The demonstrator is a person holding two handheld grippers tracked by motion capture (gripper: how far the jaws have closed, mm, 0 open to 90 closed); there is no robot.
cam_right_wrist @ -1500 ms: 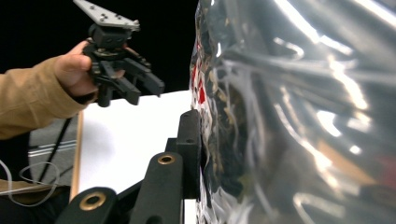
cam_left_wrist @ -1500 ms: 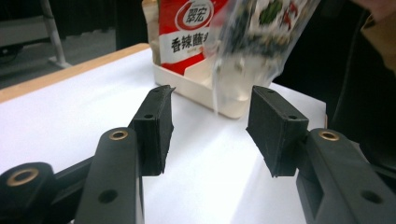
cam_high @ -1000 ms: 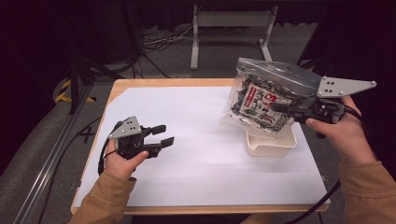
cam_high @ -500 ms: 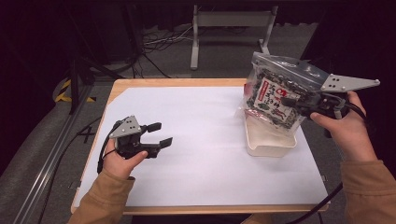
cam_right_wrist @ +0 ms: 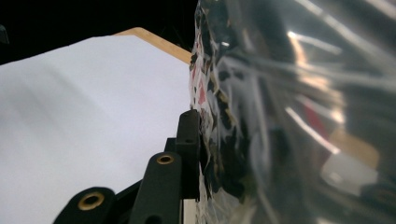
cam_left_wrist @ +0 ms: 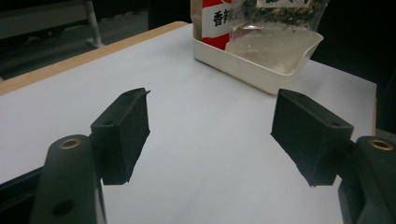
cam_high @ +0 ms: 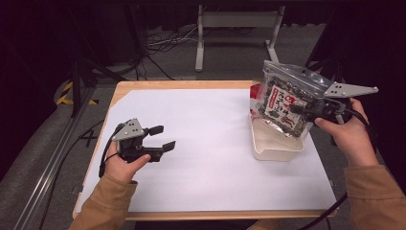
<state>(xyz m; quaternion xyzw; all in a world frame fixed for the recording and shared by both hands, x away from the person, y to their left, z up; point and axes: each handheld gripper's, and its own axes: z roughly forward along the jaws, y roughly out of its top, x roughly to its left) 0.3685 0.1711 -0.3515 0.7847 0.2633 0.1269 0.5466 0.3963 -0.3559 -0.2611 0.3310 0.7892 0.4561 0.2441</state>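
My right gripper (cam_high: 296, 109) is shut on a clear bag (cam_high: 281, 101) of dark pieces with a printed label. It holds the bag nearly upright, with the bag's bottom edge in the white tray (cam_high: 268, 152) at the table's right. In the right gripper view one black finger (cam_right_wrist: 188, 140) presses on the bag (cam_right_wrist: 280, 116); the other finger is hidden behind it. My left gripper (cam_high: 163, 137) hovers low over the white sheet at the left. Its jaws have just been opening and stand wide apart with nothing between them (cam_left_wrist: 212, 107).
A red packet (cam_left_wrist: 219, 18) stands in the far end of the tray (cam_left_wrist: 261, 70). White paper (cam_high: 210, 158) covers most of the wooden table (cam_high: 158, 85). Cables and a metal stand (cam_high: 234, 21) lie on the floor beyond the far edge.
The right gripper has carried the bag rightwards and down, turning it from tilted to nearly upright over the tray. The left jaws have spread wider; the left hand kept its place.
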